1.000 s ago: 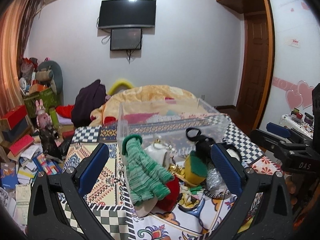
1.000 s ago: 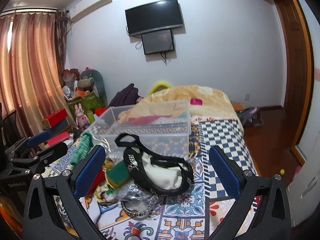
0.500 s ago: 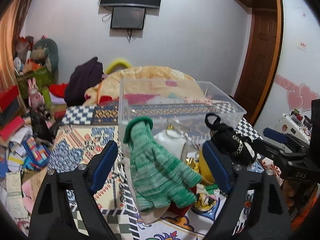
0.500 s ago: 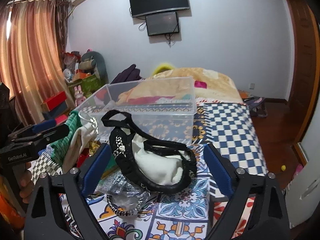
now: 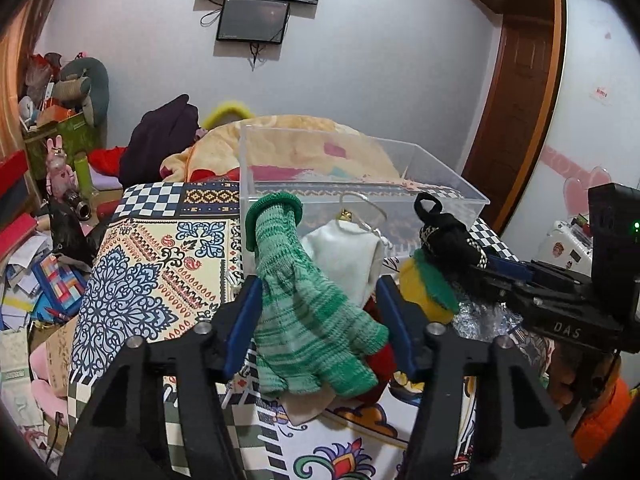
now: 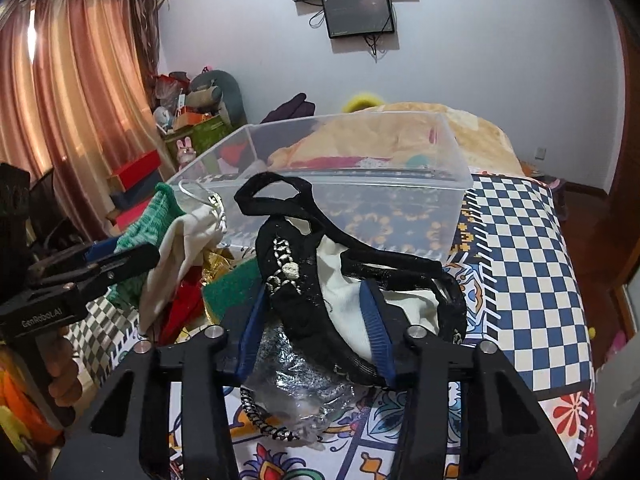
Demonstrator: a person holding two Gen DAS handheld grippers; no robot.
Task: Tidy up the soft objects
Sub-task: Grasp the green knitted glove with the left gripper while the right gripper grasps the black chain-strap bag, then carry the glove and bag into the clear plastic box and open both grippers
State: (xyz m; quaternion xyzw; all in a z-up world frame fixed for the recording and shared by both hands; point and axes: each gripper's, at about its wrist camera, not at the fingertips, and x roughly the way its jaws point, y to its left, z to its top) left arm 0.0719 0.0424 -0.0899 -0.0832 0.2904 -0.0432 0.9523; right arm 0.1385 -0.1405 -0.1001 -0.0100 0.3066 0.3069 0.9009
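The left gripper [image 5: 320,312] stood narrowed around the green knitted glove [image 5: 308,320], pads at its sides. The right gripper [image 6: 316,320] pinched the black-and-cream pouch [image 6: 352,292]. Both lay in the pile just near of the clear bin [image 6: 452,156], whose rim stood open beyond; checkered cloth [image 6: 520,248] spread bare to the right.

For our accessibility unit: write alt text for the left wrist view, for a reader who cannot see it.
The left gripper closes around a green knit glove on a patterned cloth. Behind the glove sits a clear plastic bin; at right, the right gripper holds a black bag.
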